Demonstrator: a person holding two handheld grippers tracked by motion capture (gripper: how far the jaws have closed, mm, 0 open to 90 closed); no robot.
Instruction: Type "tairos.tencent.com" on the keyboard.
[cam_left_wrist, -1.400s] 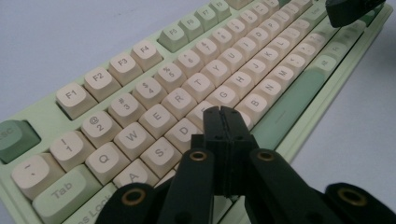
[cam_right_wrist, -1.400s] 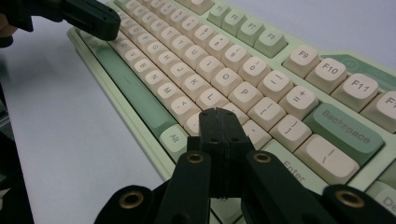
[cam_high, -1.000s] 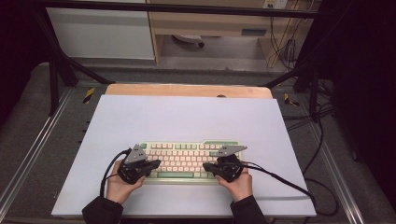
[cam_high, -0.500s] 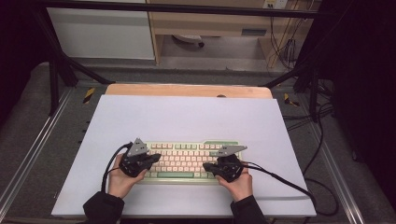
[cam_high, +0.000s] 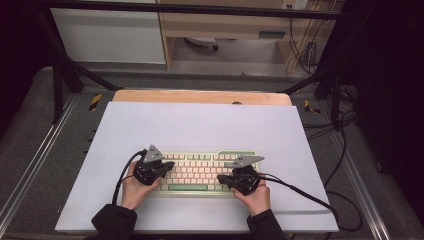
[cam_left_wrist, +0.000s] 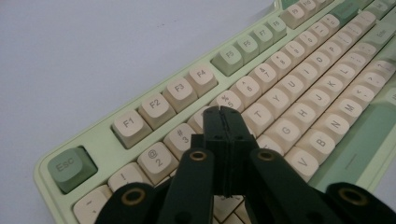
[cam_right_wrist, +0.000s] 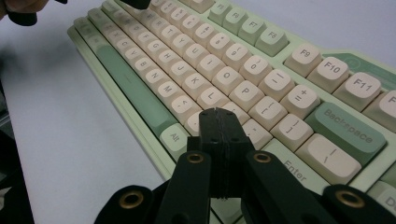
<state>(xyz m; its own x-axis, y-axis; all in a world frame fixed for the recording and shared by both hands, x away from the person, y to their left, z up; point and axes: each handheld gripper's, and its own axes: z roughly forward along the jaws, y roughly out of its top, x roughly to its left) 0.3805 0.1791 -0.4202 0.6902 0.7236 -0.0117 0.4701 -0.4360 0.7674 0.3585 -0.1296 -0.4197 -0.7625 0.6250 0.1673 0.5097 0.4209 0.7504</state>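
A pale green keyboard (cam_high: 200, 172) with cream keys lies on the white mat, near the front edge. My left gripper (cam_high: 168, 164) hovers over its left part, jaws pressed together with nothing between them. In the left gripper view the shut tips (cam_left_wrist: 223, 112) sit just above the number and letter keys of the keyboard (cam_left_wrist: 299, 79). My right gripper (cam_high: 222, 178) is over the right part, also shut and empty. In the right gripper view its tips (cam_right_wrist: 217, 113) hang above the keys left of Enter on the keyboard (cam_right_wrist: 210, 70). Whether either tip touches a key I cannot tell.
The white mat (cam_high: 200, 125) covers the table, with a wooden strip (cam_high: 200, 96) at its back edge. Black frame posts stand at both far corners. A cable (cam_high: 310, 196) trails right from the right gripper across the mat, and another loops left of the left hand.
The left hand and its gripper have shifted a little away from the person over the keyboard's left end. The right gripper has stayed where it was.
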